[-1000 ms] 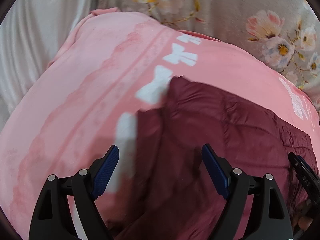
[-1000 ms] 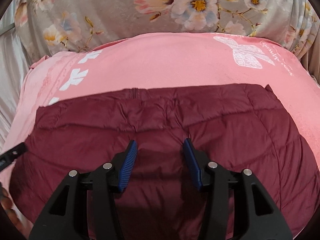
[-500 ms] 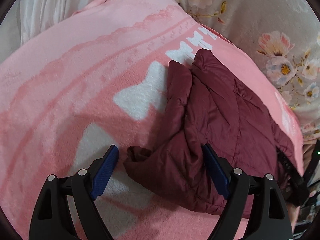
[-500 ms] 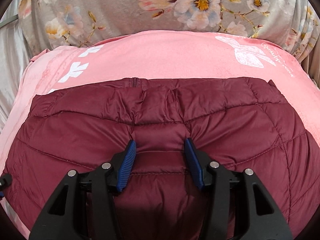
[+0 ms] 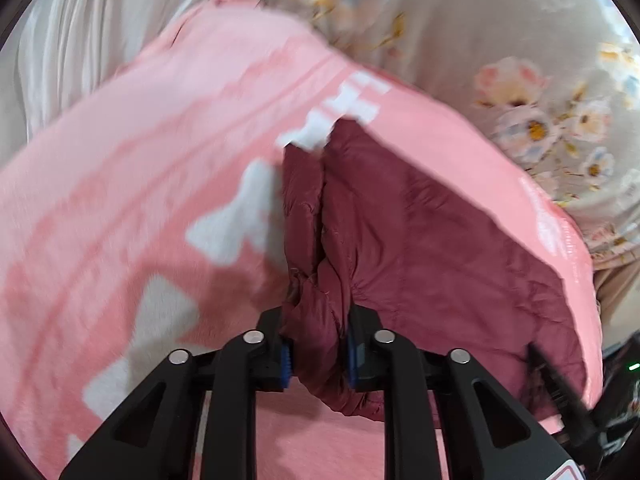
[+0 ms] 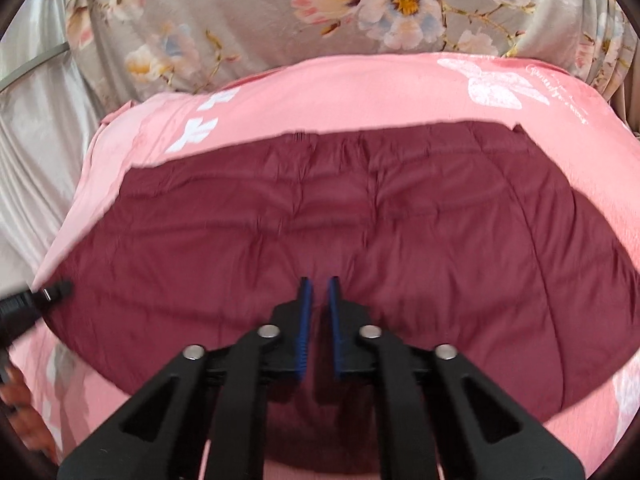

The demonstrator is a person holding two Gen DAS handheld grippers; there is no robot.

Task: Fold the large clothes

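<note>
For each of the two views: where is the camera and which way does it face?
Left wrist: on the left gripper, angled down across the jacket's bunched side edge; its jaws have just closed on that fabric.
Right wrist: on the right gripper, angled down over the jacket's middle; jaws nearly together.
Shared: maroon jacket, pink blanket, floral sheet.

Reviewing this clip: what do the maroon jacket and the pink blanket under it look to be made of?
Maroon jacket: looks like thin woven synthetic shell, nylon or polyester, over puffy filling; stitched quilt lines, a slight sheen and soft bulges suggest this. Pink blanket: seems a matte plush fleece; fuzzy nap and soft-edged white printed shapes point that way. Exact fibres cannot be confirmed.
</note>
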